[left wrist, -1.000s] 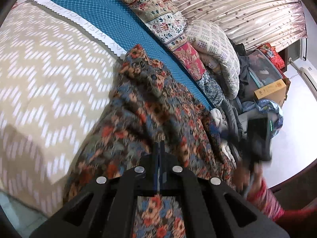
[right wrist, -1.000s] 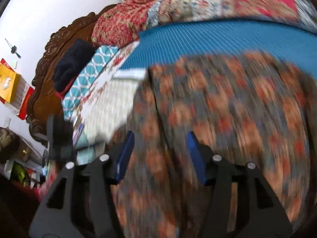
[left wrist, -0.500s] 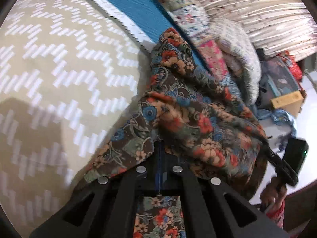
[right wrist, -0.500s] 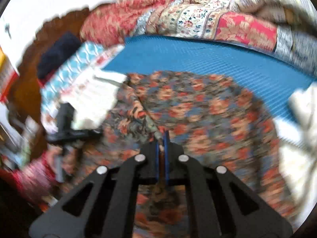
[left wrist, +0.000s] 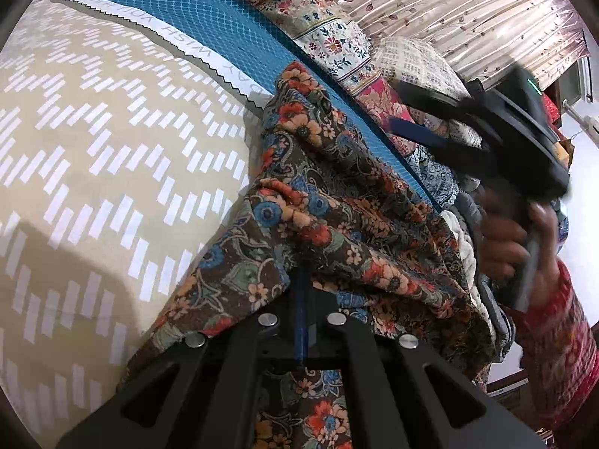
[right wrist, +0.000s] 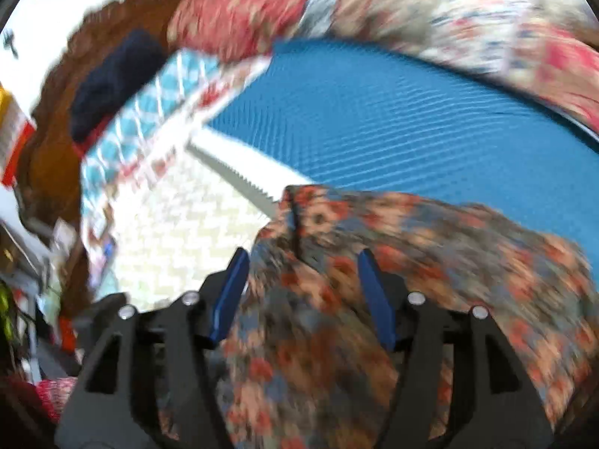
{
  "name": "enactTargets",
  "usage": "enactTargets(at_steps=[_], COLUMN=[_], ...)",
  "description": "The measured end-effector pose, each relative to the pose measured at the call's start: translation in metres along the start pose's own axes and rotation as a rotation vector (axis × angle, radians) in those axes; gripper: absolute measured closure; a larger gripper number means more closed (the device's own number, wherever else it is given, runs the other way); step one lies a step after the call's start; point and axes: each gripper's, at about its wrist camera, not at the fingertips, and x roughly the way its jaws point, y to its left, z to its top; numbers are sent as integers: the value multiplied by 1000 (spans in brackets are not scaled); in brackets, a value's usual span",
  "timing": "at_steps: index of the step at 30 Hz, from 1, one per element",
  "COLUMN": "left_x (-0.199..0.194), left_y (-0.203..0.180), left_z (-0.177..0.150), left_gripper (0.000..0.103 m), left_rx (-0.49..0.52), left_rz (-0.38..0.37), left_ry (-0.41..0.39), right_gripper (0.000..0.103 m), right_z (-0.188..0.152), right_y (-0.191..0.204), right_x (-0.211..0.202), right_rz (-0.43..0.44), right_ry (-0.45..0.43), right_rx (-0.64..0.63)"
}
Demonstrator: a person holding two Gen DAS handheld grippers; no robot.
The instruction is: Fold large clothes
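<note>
A large floral garment (left wrist: 337,202), brown with orange and blue flowers, lies bunched on the bed. My left gripper (left wrist: 301,292) is shut on a fold of it near its lower edge. In the right wrist view the same garment (right wrist: 411,262) lies under my right gripper (right wrist: 303,288), whose blue pads stand wide apart above the cloth and hold nothing. The right gripper also shows in the left wrist view (left wrist: 486,123), raised above the garment's far side in a hand.
The bed has a beige zigzag-patterned cover (left wrist: 93,149) and a blue textured cloth (left wrist: 224,11) with a white serrated border. Patchwork quilts and pillows (left wrist: 337,45) are piled along the far side. A carved wooden headboard (right wrist: 56,142) stands at the left.
The right gripper has opened, letting go of the garment, and lifted up. The left gripper stays shut on the fabric and has shifted back.
</note>
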Motion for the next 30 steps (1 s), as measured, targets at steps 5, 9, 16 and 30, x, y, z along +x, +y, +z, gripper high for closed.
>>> enactTargets(at_steps=[5,9,16,30], left_x=[-14,-30,-28,-21], left_y=[5,10,21,14], left_z=[-10,-15,-19,-11], left_gripper=[84,84,84,84], left_rx=[2,-11,-49,-47], left_rz=[-4,30,19,56], left_ry=[-49,-141,-132,-116], right_gripper=[100,102,103,50], right_z=[29,71,77,-192], right_y=[7,48,31,-48], right_x=[64,48,114,-180], right_rz=[-35,72,-154,-338], right_ry=[98,-105,-32,-162], right_rx=[-6,-100,-82,91])
